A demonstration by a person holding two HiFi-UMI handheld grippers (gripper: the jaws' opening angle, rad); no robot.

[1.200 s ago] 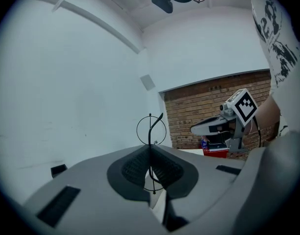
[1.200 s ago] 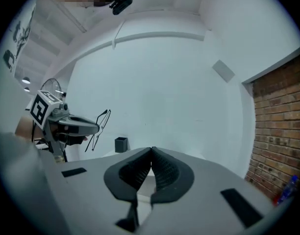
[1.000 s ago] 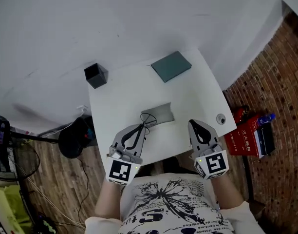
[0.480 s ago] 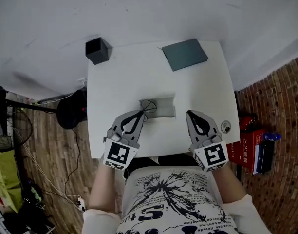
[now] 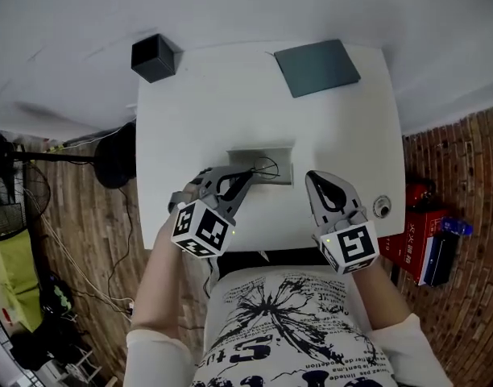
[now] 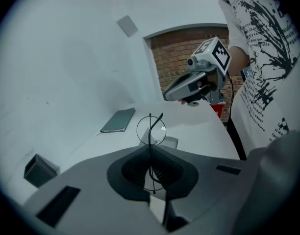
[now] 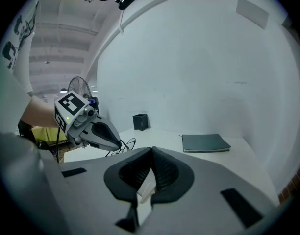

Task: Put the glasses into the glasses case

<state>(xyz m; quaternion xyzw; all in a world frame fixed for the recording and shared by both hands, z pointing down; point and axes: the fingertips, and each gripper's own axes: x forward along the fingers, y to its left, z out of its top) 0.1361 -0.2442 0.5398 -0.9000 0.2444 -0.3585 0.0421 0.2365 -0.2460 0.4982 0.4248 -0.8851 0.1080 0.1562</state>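
Left claw (image 6: 151, 148) is pinched shut on the wire glasses (image 6: 151, 129), just ahead of its tips above the case (image 5: 242, 158). Right claw (image 7: 151, 153), closed and empty, hovers alongside. Next, likely, lower them in carefully.

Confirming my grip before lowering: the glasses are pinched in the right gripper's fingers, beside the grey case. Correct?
Not quite: the left gripper holds the glasses, its fingers shut on the wire frame, beside the grey case. The left gripper view shows it.
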